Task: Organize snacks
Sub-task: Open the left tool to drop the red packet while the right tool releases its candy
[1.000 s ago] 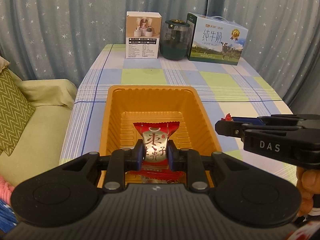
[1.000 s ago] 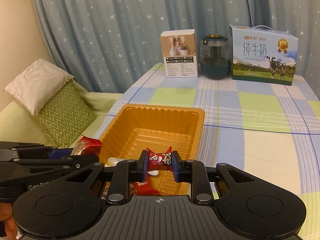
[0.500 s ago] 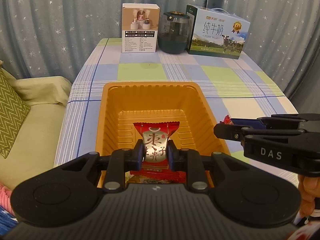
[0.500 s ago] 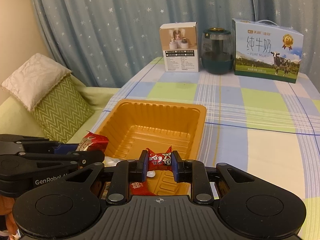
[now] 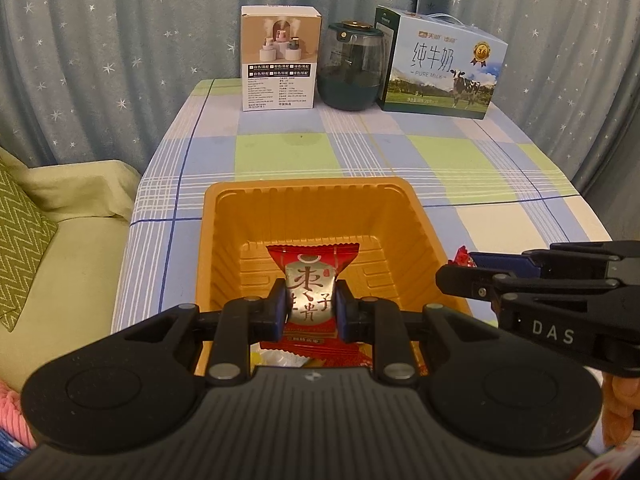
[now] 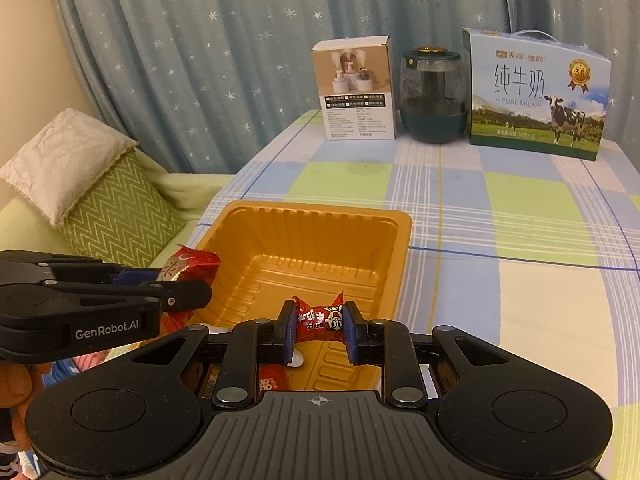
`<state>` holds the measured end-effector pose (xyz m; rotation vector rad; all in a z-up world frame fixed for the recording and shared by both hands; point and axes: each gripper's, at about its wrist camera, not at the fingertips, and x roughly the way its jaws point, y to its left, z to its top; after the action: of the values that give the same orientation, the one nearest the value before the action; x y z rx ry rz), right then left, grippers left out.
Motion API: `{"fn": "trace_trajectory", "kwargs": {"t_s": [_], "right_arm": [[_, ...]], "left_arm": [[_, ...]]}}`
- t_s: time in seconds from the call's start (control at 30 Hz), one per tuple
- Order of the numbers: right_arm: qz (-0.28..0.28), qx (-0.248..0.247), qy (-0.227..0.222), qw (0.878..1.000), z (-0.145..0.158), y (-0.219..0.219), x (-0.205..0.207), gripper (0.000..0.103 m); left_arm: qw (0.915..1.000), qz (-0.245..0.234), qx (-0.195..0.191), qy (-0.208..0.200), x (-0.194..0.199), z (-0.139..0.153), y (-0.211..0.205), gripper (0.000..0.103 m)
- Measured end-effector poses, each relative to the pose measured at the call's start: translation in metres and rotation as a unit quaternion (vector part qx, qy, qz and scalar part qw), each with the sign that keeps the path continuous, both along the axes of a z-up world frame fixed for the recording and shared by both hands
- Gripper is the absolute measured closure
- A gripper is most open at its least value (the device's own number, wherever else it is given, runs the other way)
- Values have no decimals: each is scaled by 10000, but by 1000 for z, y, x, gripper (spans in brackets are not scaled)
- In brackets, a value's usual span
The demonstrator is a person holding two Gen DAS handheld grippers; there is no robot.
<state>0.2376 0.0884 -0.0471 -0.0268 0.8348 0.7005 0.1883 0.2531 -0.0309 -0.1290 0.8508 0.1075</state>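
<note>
Flanking jar [image 5: 352, 70]: box [image 5: 280, 58], milk carton [image 5: 440, 66]

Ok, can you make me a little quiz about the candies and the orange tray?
1. True or false: the left gripper holds a red and silver candy packet.
2. Over which thing does the right gripper hold its small red wrapped candy?
A. orange plastic tray
B. white cardboard box
C. blue milk carton
3. Fill in: between the white box and the milk carton stands a dark green glass ____.

Key: 1 true; 2 A; 3 jar.
</note>
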Motion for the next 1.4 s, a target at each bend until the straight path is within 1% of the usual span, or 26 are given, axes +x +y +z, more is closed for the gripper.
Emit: {"fn": "trace_trajectory", "kwargs": {"t_s": [0.43, 0.5, 0.53, 0.57, 0.83, 1.13, 1.27, 1.33, 1.37, 1.4], "right_arm": [[-55, 71, 69, 9999, -5, 11, 22, 79], [-72, 79, 111, 9999, -8, 11, 25, 79], [-85, 83, 138, 9998, -10, 10, 25, 79], [-99, 99, 169, 9998, -11, 9, 26, 79], [-144, 146, 320, 9993, -20, 5, 29, 79], [-133, 257, 314, 9991, -16, 7, 30, 79], [-106, 322, 321, 9989, -15, 12, 33, 78], [-103, 491, 350, 9981, -15, 12, 36, 78], [-93, 611, 395, 9973, -15, 11, 38, 77], [-134, 711, 429, 9965, -15, 10, 40, 65]], "left_arm": [[9999, 90, -36, 48, 25, -14, 12, 81], [9998, 190, -75, 74, 30, -19, 15, 80], [9996, 258, -77, 72, 31, -20, 17, 76], [9995, 312, -80, 75, 31, -21, 19, 74], [9989, 448, -112, -80, 19, -17, 27, 73], [9987, 468, -4, -218, 9, -6, 25, 71], [9983, 529, -19, -245, 4, -4, 28, 71], [9982, 549, -12, -246, 2, -3, 30, 71], [9981, 562, -4, -251, 0, -3, 30, 70], [9979, 586, 0, -259, -1, -2, 31, 68]]}}
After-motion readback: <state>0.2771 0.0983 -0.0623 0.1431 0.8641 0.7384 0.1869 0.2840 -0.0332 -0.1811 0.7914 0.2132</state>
